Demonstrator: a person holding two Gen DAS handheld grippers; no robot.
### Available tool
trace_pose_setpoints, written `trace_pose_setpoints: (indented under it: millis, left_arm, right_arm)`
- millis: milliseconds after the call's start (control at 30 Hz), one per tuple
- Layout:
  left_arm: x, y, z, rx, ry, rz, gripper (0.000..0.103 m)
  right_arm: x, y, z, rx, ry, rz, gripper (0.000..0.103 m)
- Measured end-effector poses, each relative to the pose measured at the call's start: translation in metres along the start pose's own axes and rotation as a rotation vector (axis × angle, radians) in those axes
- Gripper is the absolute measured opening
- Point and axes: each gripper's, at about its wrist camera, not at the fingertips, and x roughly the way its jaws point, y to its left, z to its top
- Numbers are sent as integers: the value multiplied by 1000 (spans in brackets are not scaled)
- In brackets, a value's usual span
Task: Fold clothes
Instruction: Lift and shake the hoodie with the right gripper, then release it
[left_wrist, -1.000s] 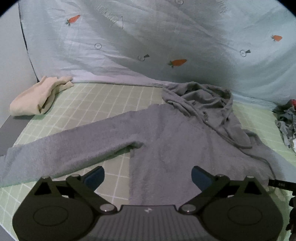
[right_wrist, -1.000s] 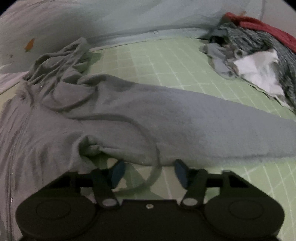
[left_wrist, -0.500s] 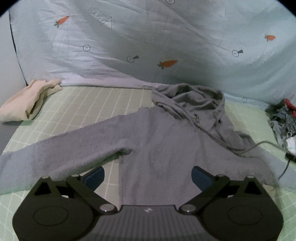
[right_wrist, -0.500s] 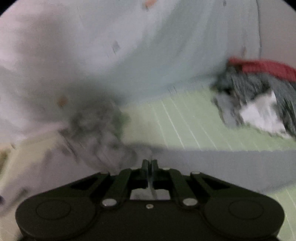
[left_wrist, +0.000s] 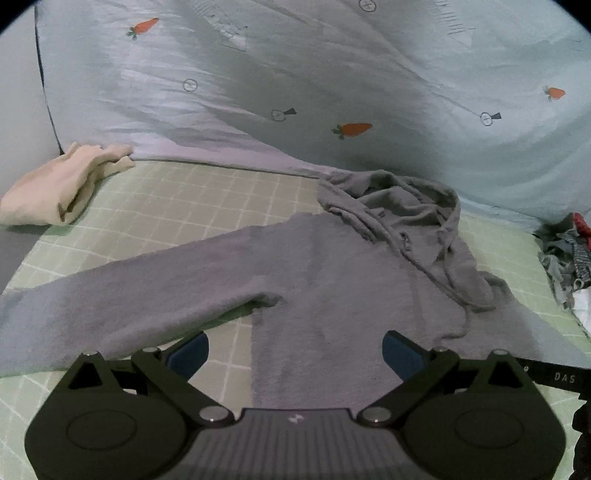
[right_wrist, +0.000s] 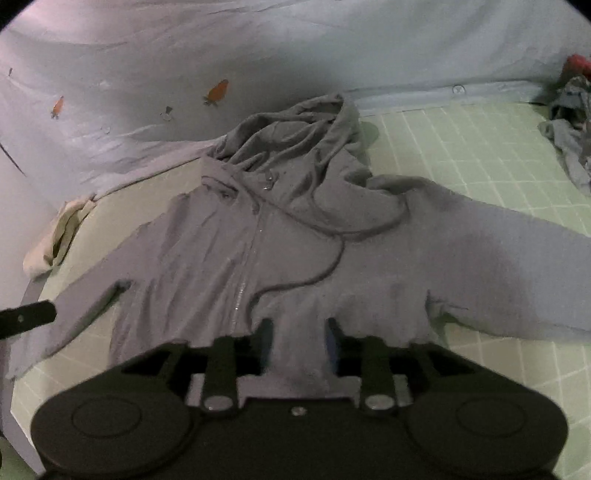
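The grey hoodie (right_wrist: 295, 236) lies spread flat on the green checked bed (right_wrist: 480, 147), filling the frame's centre. Left tongs (left_wrist: 295, 350) stand spread and empty; right tongs (right_wrist: 299, 343) are opening over its hem, pinching nothing. Soft, limp fleece: best gripped at cuffs or hem corners.

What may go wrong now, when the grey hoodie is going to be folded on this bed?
1. The drawstring lies loose across the grey hoodie; it may snag on a tool or get trapped inside a fold.
2. The hood is bunched against the carrot-print quilt, so the fold may come out lumpy.
3. The right tool is opening above the hem, holding nothing.
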Motion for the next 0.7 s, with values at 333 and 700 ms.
trace_pose_setpoints:
  millis: [333, 700]
  left_arm:
    - [15, 3, 0, -56, 62, 84, 100]
    - [15, 4, -3, -62, 70, 143, 100]
  right_arm:
    - [56, -66, 68, 157, -63, -105, 48]
    - [53, -63, 63, 165, -93, -139, 7]
